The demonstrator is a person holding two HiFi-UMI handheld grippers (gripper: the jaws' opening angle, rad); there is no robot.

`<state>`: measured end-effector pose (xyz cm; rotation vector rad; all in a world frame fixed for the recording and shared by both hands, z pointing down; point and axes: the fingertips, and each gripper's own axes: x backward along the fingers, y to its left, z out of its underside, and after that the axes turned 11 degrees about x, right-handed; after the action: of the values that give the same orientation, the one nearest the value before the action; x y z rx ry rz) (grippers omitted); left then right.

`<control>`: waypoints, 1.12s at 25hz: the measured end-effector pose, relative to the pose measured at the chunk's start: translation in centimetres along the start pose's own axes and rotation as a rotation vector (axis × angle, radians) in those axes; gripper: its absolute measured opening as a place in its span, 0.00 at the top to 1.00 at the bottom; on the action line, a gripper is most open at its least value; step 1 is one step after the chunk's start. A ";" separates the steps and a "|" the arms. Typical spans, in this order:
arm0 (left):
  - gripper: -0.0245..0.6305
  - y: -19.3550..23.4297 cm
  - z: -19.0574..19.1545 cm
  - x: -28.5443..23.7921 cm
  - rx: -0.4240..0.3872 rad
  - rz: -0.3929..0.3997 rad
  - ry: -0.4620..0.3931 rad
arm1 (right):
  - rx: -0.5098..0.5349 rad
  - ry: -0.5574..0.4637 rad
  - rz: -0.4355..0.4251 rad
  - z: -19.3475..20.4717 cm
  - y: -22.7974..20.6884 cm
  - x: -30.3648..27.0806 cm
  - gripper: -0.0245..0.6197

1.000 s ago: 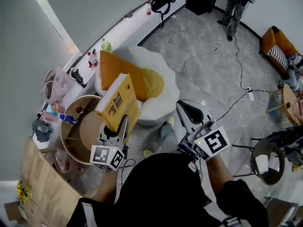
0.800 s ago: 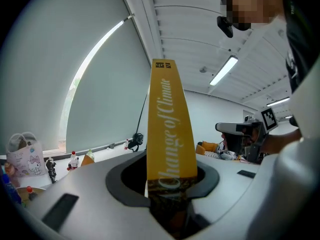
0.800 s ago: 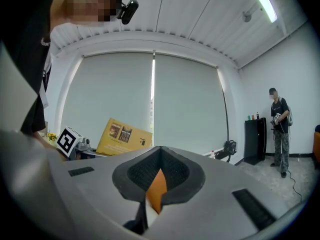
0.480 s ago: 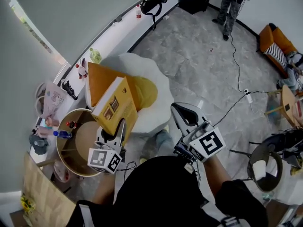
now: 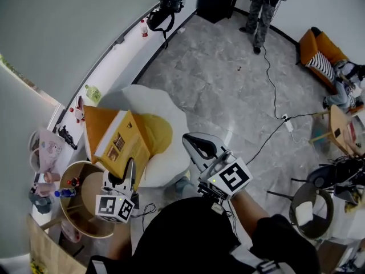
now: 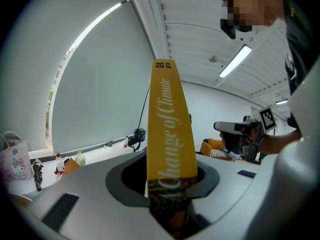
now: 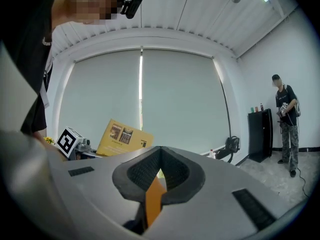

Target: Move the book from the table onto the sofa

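The yellow book (image 5: pixel 121 144) stands upright, its lower edge clamped in my left gripper (image 5: pixel 129 167), with its spine facing that gripper's camera. From above it shows over the near left part of the white sofa (image 5: pixel 164 104) and its orange cushion (image 5: pixel 96 124), just right of the round counter (image 5: pixel 85 190). My right gripper (image 5: pixel 193 140) is to the right, clear of the book, its jaws together on nothing.
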<state>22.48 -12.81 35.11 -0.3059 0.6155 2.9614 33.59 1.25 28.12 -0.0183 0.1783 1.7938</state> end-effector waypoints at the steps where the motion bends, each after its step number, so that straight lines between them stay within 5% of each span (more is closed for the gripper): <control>1: 0.73 -0.4 0.0 -1.3 0.004 -0.005 0.008 | -0.001 -0.019 0.001 -0.1 -1.6 -0.3 0.95; 4: 0.73 -1.7 -0.2 -5.1 0.011 -0.034 0.032 | -0.023 -0.024 -0.025 0.3 -5.8 -0.7 0.95; 9: 0.73 -1.3 0.6 -5.8 0.012 -0.060 0.060 | -0.053 -0.057 -0.028 0.4 -7.0 -1.1 0.95; 18: 0.73 1.4 3.0 -10.4 0.033 -0.125 0.179 | -0.109 0.045 -0.080 5.4 -10.7 -4.0 0.95; 28: 0.73 8.3 11.2 -15.6 0.139 -0.134 0.377 | -0.168 0.130 -0.043 10.8 -11.2 -7.5 0.95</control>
<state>34.56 -16.76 51.69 -0.8656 0.7984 2.7314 47.04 -2.20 38.37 -0.2575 0.1189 1.7610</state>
